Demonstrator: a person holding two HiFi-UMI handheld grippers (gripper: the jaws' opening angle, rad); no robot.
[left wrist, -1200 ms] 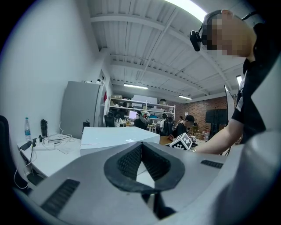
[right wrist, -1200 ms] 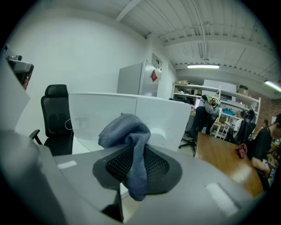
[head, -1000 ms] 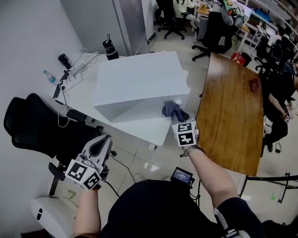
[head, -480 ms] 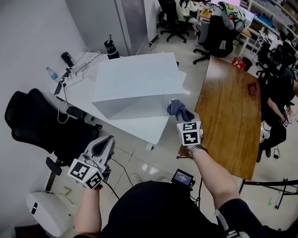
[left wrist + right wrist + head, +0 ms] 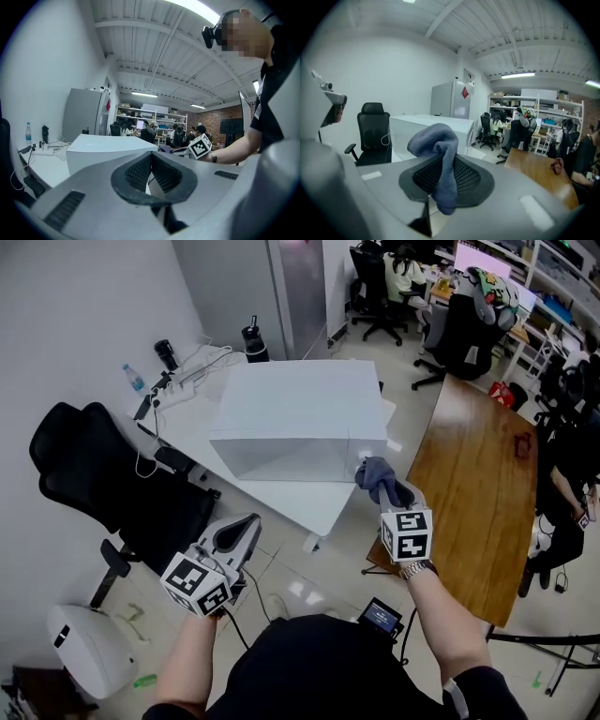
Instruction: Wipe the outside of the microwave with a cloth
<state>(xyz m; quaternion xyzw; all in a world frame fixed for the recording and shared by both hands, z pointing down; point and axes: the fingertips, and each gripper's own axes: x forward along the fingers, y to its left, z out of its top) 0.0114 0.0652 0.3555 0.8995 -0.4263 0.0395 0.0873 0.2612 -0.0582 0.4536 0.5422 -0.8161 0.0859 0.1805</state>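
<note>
The blue-grey cloth (image 5: pixel 374 472) is pinched in my right claw (image 5: pixel 386 491), its jaws narrow around the fold, one end bunched above them and the other hanging below. It sits at the near right corner of the white microwave (image 5: pixel 300 413); I cannot tell whether it touches the wall. The microwave stands on a white counter (image 5: pixel 286 501). My left claw (image 5: pixel 246 532) is closed and empty, held low and near, well apart from the counter.

On the counter's far left lie a power strip with cables (image 5: pixel 173 381) and a clear water bottle (image 5: pixel 134 379); a dark flask (image 5: pixel 253 339) stands at the far edge. A black office chair (image 5: pixel 108 479) is left of the counter, and a brown wooden table (image 5: pixel 473 488) is to the right. Beyond is a tiled floor (image 5: pixel 309 592), a grey cabinet (image 5: pixel 305 287), and more chairs and desks.
</note>
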